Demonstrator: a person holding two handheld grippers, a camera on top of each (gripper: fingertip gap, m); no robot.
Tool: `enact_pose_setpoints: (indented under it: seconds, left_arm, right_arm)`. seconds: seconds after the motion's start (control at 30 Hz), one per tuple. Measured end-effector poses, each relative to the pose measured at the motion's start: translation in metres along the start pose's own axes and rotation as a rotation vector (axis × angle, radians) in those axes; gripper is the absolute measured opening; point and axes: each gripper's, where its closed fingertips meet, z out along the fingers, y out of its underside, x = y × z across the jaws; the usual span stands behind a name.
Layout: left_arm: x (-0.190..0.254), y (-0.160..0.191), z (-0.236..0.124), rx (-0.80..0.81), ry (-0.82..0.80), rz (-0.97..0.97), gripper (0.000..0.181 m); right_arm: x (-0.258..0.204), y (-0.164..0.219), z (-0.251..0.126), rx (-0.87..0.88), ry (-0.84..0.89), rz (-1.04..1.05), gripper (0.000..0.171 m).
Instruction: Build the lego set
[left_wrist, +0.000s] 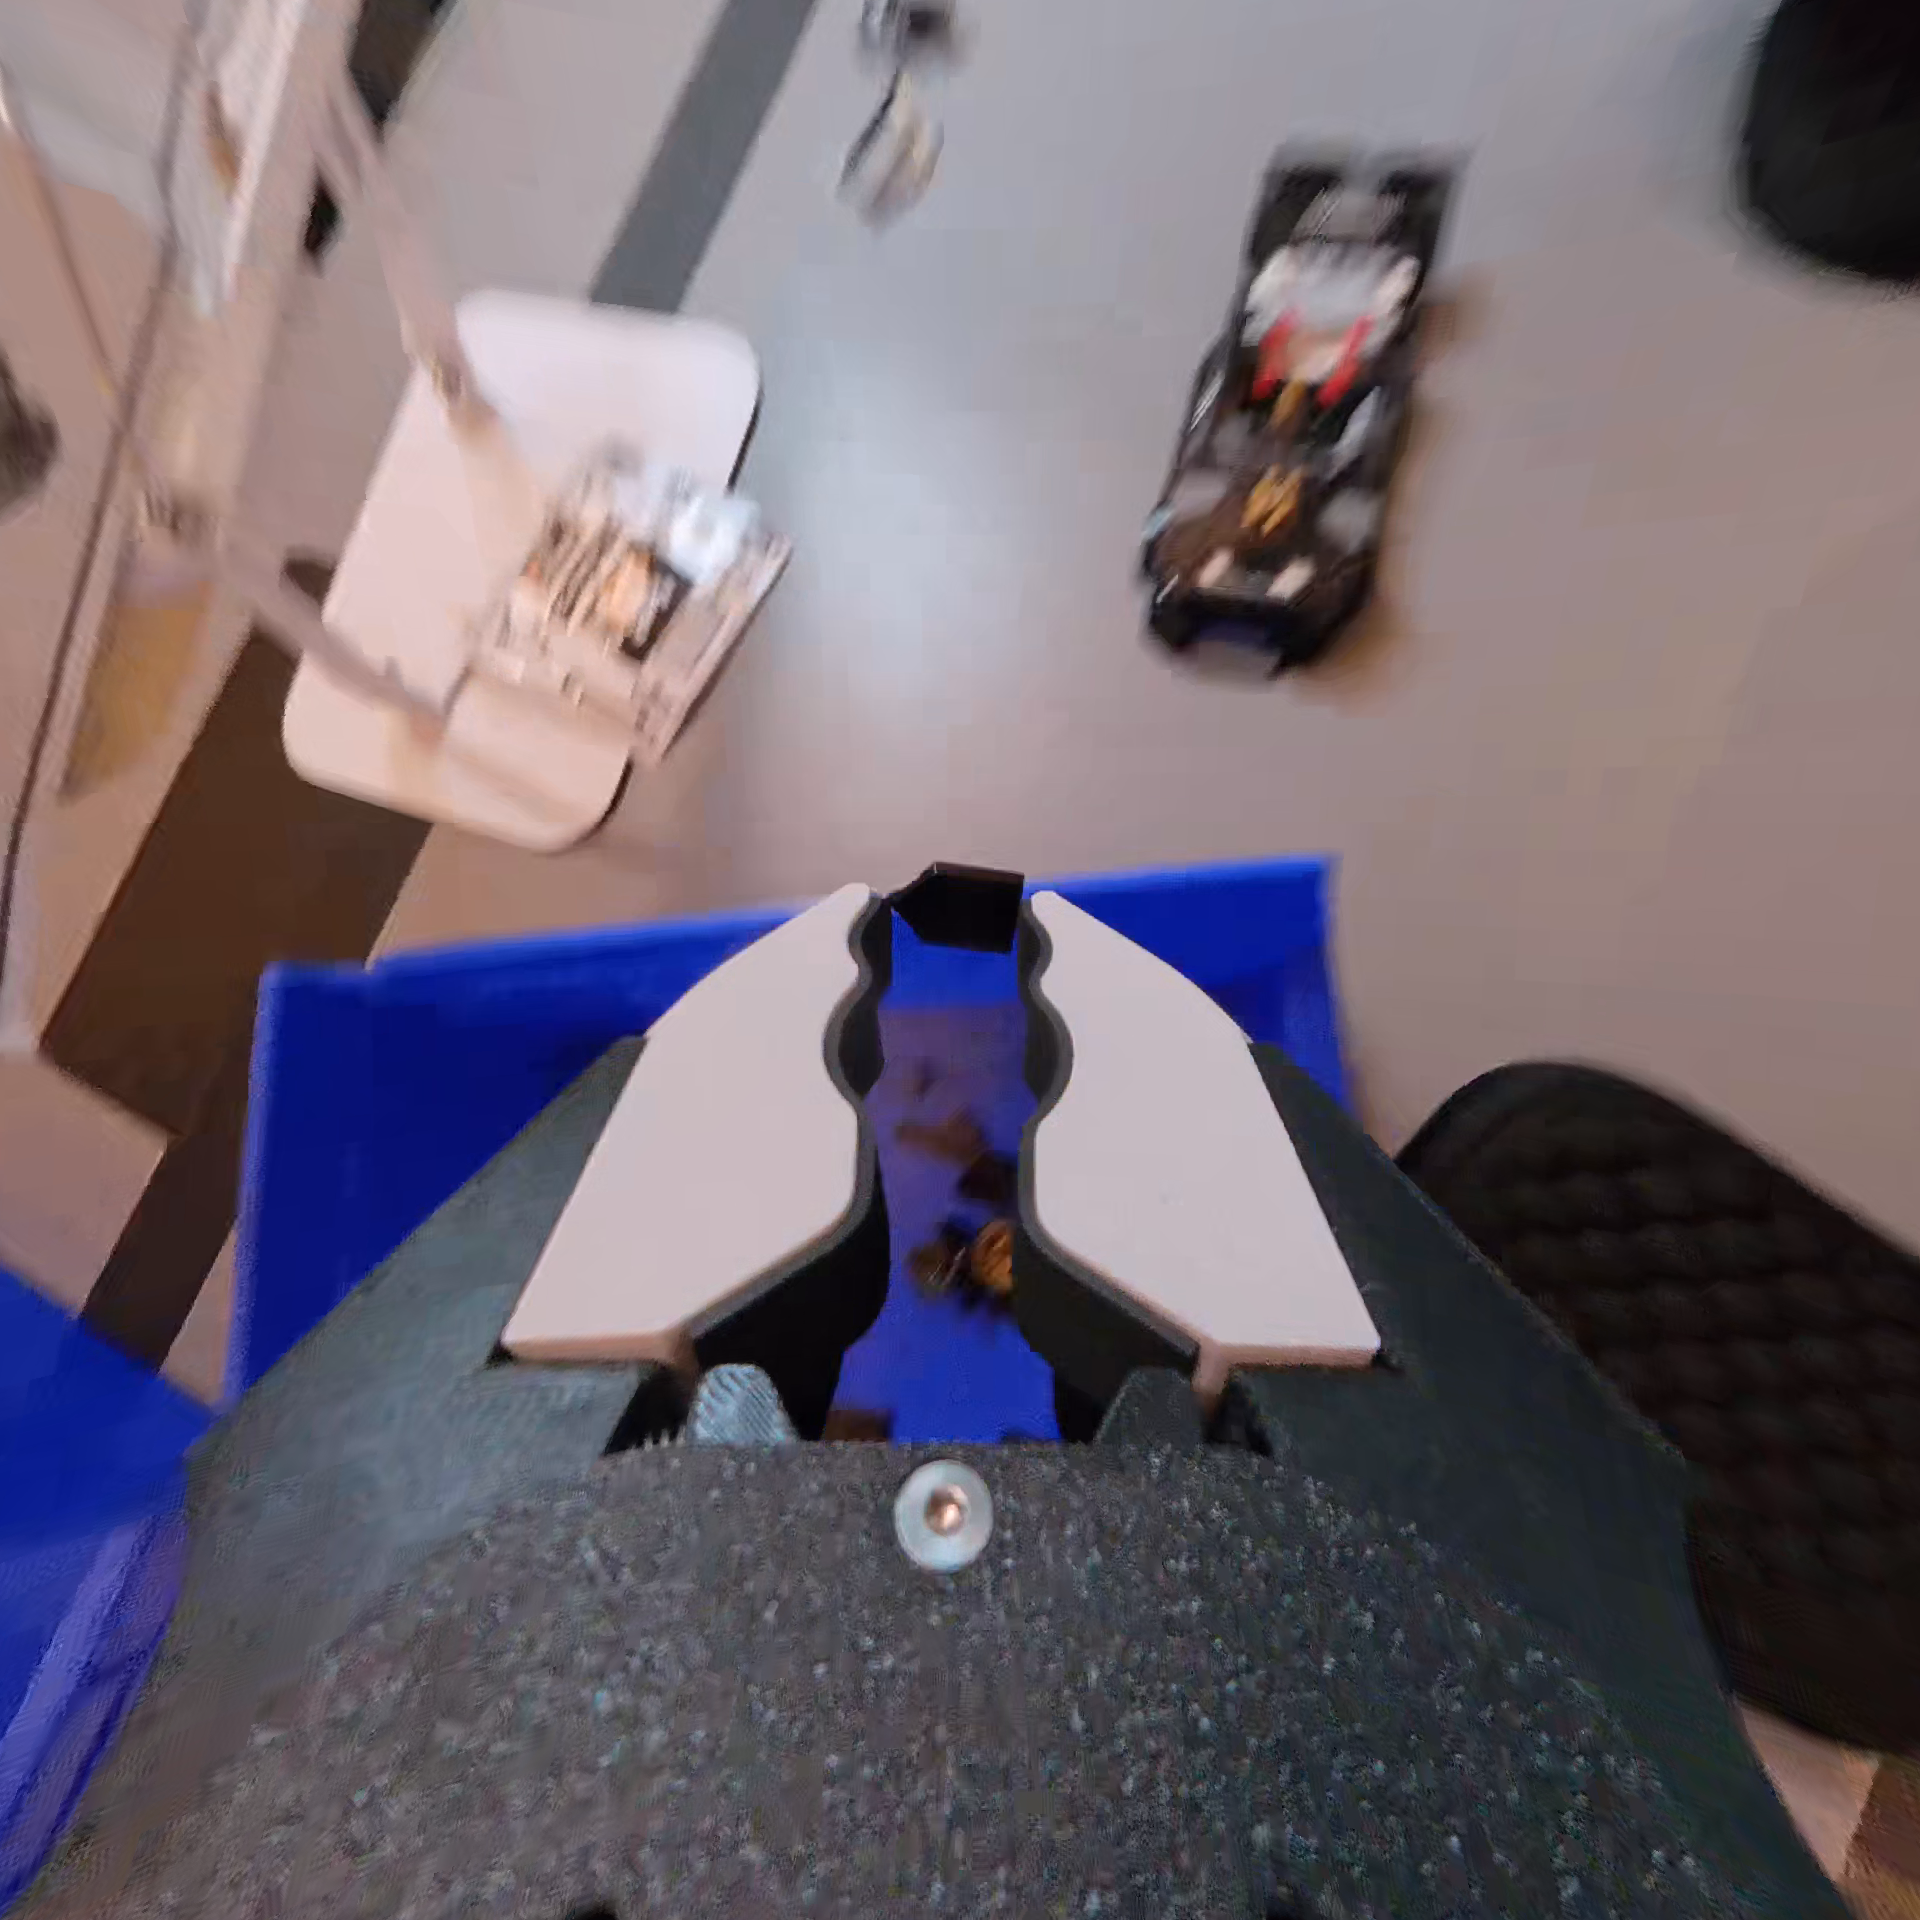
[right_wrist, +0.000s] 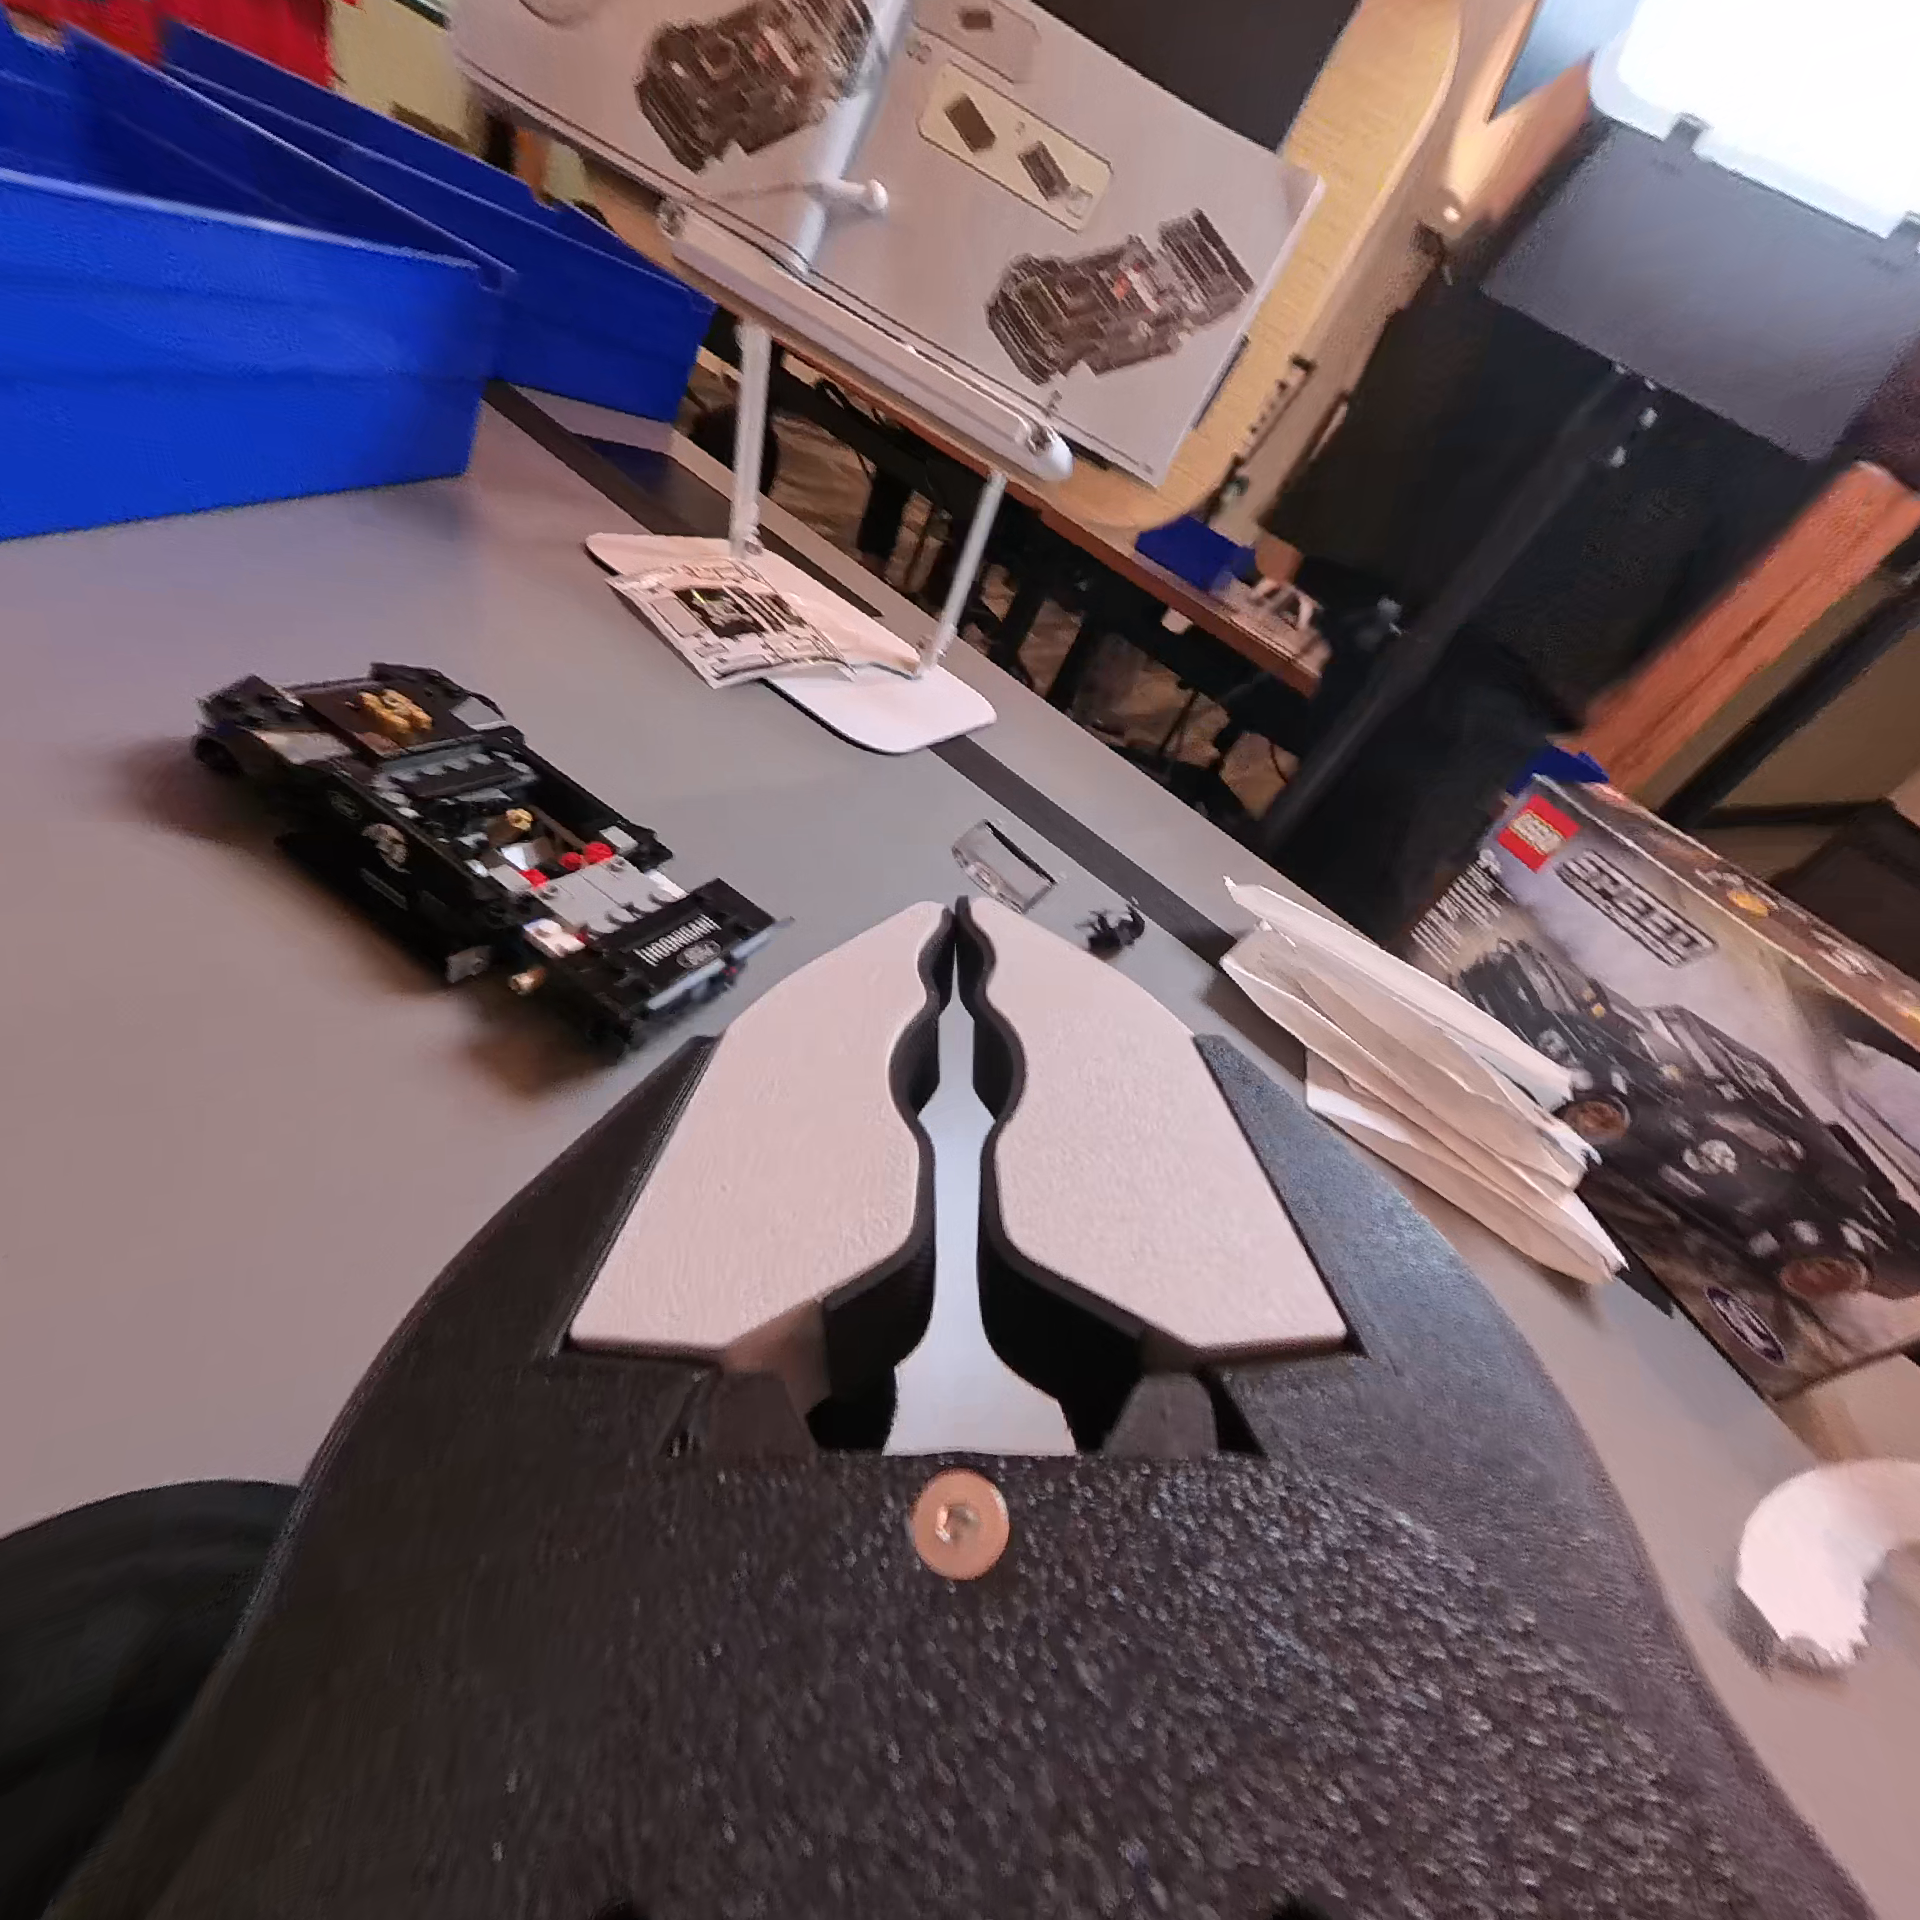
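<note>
The left gripper (left_wrist: 956, 914) pinches a black piece (left_wrist: 954, 912) above the blue bin (left_wrist: 436, 1060). The right gripper (right_wrist: 956, 920) is closed, empty, over the table (right_wrist: 260, 1091), near the car (right_wrist: 468, 842).

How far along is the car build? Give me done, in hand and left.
Done: the black car stands on the table with chassis and engine in place.

In hand: the left gripper pinches a small black piece above the blue bin; the right gripper is shut and empty.

Left: the car has no roof, and loose pieces remain in the bin.
</note>
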Motion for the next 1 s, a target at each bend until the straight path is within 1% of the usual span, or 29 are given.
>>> enact_pose_setpoints:
  seconds: [0.07,0.13,0.23,0.33,0.4,0.47,0.53,0.6,0.67,0.87,0.97,1.0]
  left_arm:
    - [0.030,-0.030,-0.007,0.136,0.036,0.013,0.023]
    - [0.058,-0.056,-0.009,0.245,0.064,0.026,0.023]
    - [0.096,-0.085,-0.002,0.355,0.063,0.096,0.022]
    - [0.132,-0.107,0.015,0.424,0.033,0.178,0.022]
    - [0.152,-0.119,0.029,0.465,0.012,0.209,0.022]
    - [0.165,-0.128,0.040,0.499,-0.040,0.242,0.022]
    - [0.175,-0.133,0.049,0.519,-0.104,0.275,0.022]
    - [0.180,-0.135,0.056,0.519,-0.173,0.304,0.022]
    - [0.180,-0.132,0.061,0.498,-0.239,0.323,0.022]
    - [0.183,-0.126,0.068,0.459,-0.331,0.389,0.022]
    - [0.182,-0.122,0.069,0.437,-0.368,0.416,0.022]
    - [0.182,-0.119,0.070,0.429,-0.376,0.421,0.022]
  right_arm:
    - [-0.011,-0.014,0.001,0.045,-0.056,-0.001,0.000]
    - [-0.030,-0.030,0.002,0.068,-0.162,0.041,0.000]
    - [-0.072,-0.062,-0.001,0.097,-0.382,0.207,0.001]
    - [-0.114,-0.094,-0.009,0.109,-0.582,0.344,0.013]
    - [-0.127,-0.116,-0.014,0.149,-0.650,0.481,0.017]
    - [-0.126,-0.128,-0.013,0.173,-0.651,0.635,0.018]
    - [-0.124,-0.130,-0.011,0.152,-0.654,0.784,0.018]
    - [-0.123,-0.127,-0.011,0.126,-0.647,0.872,0.017]
    - [-0.125,-0.124,-0.011,0.105,-0.627,0.890,0.013]
    - [-0.141,-0.114,-0.007,0.038,-0.611,0.876,0.011]
    - [-0.149,-0.110,-0.003,0.002,-0.626,0.880,0.003]
    - [-0.150,-0.109,-0.002,-0.012,-0.629,0.874,0.003]
